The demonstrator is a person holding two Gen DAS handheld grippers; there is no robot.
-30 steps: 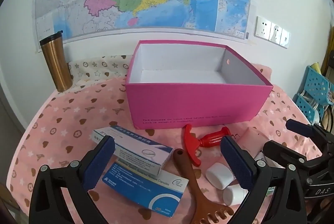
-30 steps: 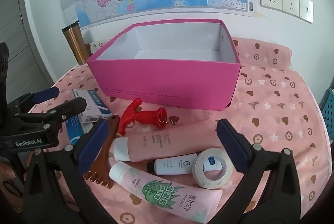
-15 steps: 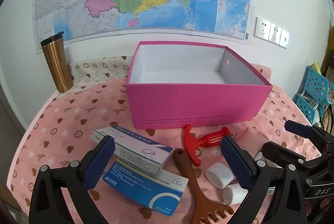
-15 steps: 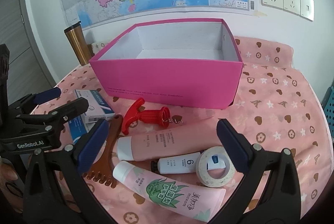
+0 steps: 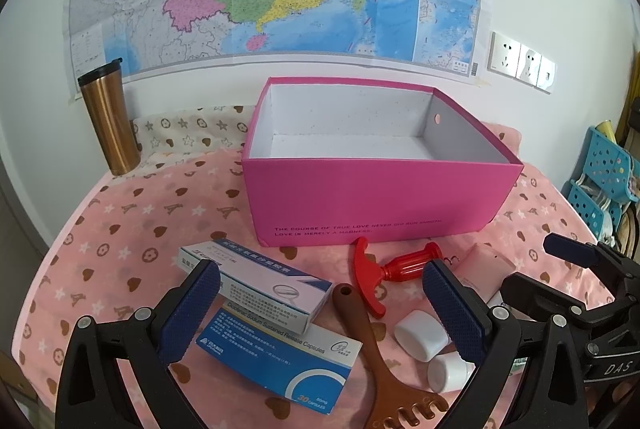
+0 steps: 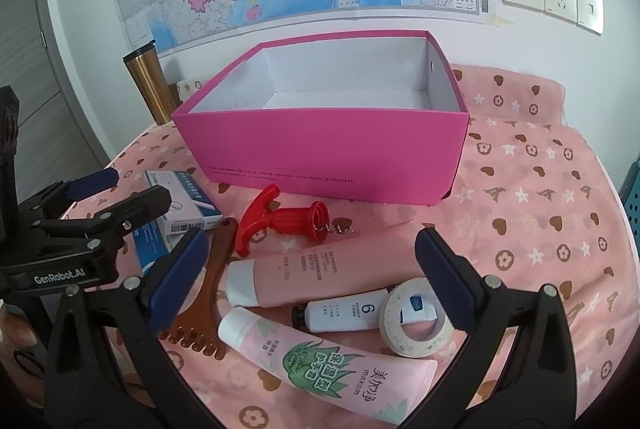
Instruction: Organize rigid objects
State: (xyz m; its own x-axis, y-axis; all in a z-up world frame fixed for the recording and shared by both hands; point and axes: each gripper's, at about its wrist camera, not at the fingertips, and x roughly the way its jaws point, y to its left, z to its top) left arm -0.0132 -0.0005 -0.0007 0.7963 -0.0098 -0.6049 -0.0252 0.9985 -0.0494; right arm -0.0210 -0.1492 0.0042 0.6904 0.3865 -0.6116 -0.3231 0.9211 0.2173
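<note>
Left gripper (image 5: pixel 320 313) hangs spread wide over two medicine cartons (image 5: pixel 260 287) and a brown comb (image 5: pixel 384 369), gripping nothing. Right gripper (image 6: pixel 312 277) is equally spread and empty above three tubes (image 6: pixel 316 269) and a tape ring (image 6: pixel 416 315), which only its own camera shows whole. A red corkscrew (image 6: pixel 288 219) lies between these and the far pink box (image 5: pixel 380 205), whose white inside holds nothing visible

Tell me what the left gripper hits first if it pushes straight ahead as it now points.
Likely the white medicine box lying between the open left gripper fingers, atop the blue-and-white box; the pink box stands beyond. Depth is uncertain.
</note>
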